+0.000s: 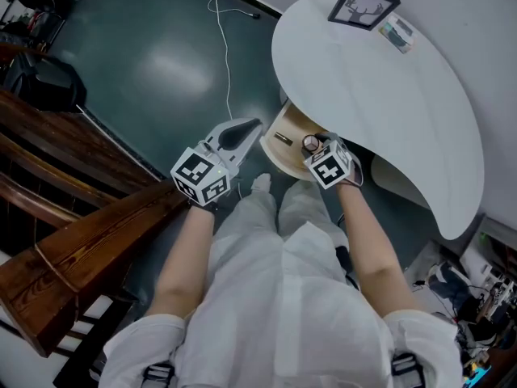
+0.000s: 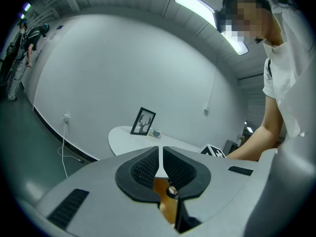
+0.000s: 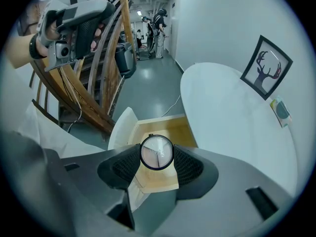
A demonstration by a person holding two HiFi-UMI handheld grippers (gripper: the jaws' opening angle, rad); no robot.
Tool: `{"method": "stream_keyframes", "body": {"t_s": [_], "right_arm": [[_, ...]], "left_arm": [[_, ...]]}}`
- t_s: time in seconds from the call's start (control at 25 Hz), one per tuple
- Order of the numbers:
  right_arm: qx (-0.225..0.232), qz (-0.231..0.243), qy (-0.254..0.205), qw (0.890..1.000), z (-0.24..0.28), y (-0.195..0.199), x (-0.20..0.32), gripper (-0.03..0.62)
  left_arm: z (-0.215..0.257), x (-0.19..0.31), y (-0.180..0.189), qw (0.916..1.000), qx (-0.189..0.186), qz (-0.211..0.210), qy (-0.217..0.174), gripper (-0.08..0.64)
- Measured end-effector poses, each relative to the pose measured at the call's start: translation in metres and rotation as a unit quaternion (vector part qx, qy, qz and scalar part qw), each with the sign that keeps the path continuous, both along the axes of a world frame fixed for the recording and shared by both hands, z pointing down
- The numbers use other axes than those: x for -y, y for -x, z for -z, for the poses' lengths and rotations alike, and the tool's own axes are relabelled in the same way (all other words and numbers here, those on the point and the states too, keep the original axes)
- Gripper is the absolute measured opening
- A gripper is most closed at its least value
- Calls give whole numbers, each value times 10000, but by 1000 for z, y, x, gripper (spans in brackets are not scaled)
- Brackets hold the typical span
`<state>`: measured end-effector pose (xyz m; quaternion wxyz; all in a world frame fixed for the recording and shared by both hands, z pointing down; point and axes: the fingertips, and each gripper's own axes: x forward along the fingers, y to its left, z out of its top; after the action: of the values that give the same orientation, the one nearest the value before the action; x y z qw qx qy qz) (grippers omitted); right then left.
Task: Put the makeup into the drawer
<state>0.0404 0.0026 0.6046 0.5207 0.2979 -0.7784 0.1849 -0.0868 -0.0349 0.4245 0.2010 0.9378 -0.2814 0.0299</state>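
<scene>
A round makeup compact point(image 3: 157, 152) with a clear lid and dark rim is pinched between the pads of my right gripper point(image 3: 157, 154). In the head view the compact point(image 1: 311, 143) hangs over the open light-wood drawer point(image 1: 292, 128) that juts out from under the white table point(image 1: 380, 95). A small dark stick-like item point(image 1: 282, 138) lies inside the drawer. My left gripper point(image 1: 252, 125) hovers just left of the drawer, its jaws closed to a thin slit with nothing in them. In its own view the left gripper point(image 2: 161, 164) points at the table, with drawer wood point(image 2: 165, 206) visible below.
A framed deer picture point(image 1: 363, 6) and a small teal-and-white item point(image 1: 397, 35) sit at the table's far end. A dark wooden structure point(image 1: 89, 241) runs along the left. A white cable point(image 1: 226, 47) trails over the green floor. The person's legs are right below the drawer.
</scene>
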Motion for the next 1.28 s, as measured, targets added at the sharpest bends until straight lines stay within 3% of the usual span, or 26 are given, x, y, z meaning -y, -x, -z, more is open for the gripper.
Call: {"method": "stream_keyframes", "body": {"t_s": [0.72, 1.28], "right_arm": [[-35, 201, 351, 9992, -83, 23, 8, 201], [-104, 391, 219, 9989, -149, 25, 34, 201]], "left_arm": [[-43, 5, 7, 9995, 89, -43, 294, 25], [-71, 23, 3, 9990, 180, -102, 391, 25]]}}
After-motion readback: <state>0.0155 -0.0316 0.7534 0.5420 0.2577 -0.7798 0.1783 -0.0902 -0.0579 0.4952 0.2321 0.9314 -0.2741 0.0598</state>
